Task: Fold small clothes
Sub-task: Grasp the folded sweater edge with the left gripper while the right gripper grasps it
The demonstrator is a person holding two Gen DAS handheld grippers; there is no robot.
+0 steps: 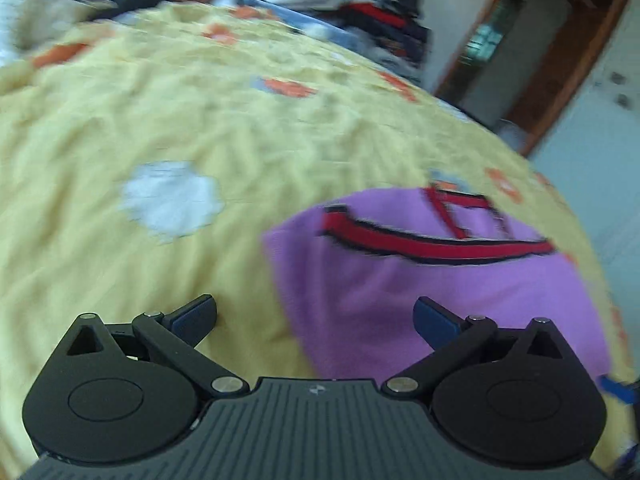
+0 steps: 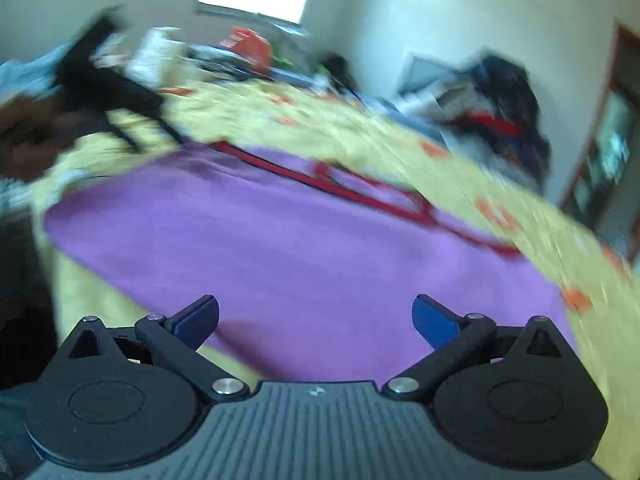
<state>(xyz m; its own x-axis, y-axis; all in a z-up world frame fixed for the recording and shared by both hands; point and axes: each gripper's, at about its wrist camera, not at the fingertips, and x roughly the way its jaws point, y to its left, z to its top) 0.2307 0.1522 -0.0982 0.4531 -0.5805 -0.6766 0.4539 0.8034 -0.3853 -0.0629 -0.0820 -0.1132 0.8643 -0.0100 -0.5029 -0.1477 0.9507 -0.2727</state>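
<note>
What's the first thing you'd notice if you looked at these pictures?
The bright purple garment with red and black trim jumps out, lying spread on a yellow bedspread patterned with orange and white flowers. Next, each open hand-held gripper, left and right, sits low in its own view with nothing between its fingers. Piled clothes sit blurred behind.

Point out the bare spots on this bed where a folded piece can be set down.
The widest bare patch of the yellow bedspread lies left of the purple garment, around the pale flower print. A narrower strip runs beyond the garment's red trim. The far edge is crowded: a clothes pile and blurred clutter line it. Both grippers are open, holding nothing.
</note>
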